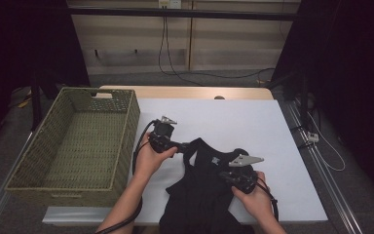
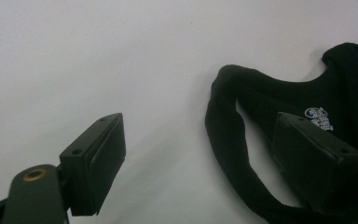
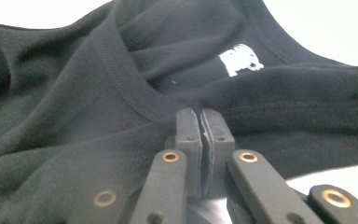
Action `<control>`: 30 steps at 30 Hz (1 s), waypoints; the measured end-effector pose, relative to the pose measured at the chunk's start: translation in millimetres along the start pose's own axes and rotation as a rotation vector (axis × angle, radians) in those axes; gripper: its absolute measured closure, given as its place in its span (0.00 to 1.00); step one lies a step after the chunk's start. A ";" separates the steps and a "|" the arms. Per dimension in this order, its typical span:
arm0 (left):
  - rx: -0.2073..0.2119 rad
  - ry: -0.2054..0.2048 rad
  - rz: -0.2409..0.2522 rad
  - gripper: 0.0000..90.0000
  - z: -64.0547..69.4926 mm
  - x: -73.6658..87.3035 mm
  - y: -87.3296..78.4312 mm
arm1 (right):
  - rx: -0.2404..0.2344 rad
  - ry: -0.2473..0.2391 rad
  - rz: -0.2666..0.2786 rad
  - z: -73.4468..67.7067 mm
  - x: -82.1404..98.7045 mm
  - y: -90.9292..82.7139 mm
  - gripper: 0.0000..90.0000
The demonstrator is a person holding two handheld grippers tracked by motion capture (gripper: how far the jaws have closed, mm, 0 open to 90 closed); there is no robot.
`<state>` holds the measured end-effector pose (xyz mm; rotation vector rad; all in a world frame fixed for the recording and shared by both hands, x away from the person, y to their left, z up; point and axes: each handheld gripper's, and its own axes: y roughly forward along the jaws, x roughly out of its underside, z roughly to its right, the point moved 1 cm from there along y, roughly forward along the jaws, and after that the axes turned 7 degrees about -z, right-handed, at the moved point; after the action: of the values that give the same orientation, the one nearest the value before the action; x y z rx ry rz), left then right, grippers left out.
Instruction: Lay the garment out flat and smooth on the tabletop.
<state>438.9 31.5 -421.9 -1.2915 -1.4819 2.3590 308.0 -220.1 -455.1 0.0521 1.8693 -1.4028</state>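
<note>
My table (image 1: 253, 92) is pale wood, with a white sheet (image 1: 253, 131) over most of its top. Beyond its far edge I see a wall (image 1: 214, 44) of light panels. A black cable (image 1: 165, 53) hangs down it to the grey floor (image 1: 199, 75). Dark curtains (image 1: 350, 73) close in both sides, and metal rails (image 1: 321, 165) run along the table's right edge.

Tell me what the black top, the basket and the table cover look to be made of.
Black top: soft knit fabric, probably cotton jersey; matte, with stitched neckline seams, folds and a white printed label.
Basket: woven fibre, maybe wicker or seagrass; olive-tan, with a visible weave and a handle slot.
Table cover: smooth white matte sheet, paper or plastic; which one cannot be told.
</note>
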 end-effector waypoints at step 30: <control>-0.001 0.008 -0.002 0.20 1.2 -5.5 3.8 | 0.172 0.221 0.081 94.6 -6.0 -31.7 0.62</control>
<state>443.0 26.2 -421.2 -1.2968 -1.4818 2.3497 349.8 -308.5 -434.2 0.3778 1.8944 -1.5494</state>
